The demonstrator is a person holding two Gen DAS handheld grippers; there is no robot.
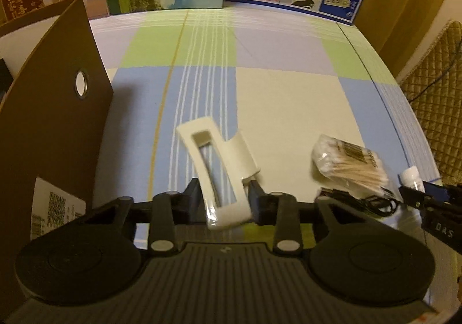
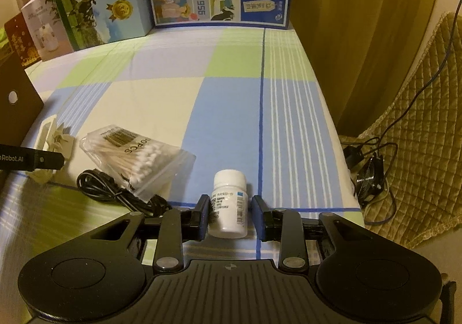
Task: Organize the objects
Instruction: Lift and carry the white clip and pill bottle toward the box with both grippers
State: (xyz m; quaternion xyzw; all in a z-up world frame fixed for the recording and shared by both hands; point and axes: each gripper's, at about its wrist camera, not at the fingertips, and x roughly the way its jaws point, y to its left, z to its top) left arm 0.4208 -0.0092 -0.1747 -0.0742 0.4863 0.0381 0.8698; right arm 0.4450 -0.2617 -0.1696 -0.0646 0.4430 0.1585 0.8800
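2 risks apply. The left gripper (image 1: 222,197) clamps the cream plastic hair claw (image 1: 218,168) near its lower end; it may pivot. The right gripper (image 2: 231,215) stands released around the white plastic pill bottle (image 2: 230,205), lying near the table (image 2: 332,127) right edge; a nudge could roll it off. Open room lies ahead.

A white bottle (image 2: 229,205) is seen upright between the open fingers of the right gripper (image 2: 230,215), near the table's (image 2: 231,98) right edge.
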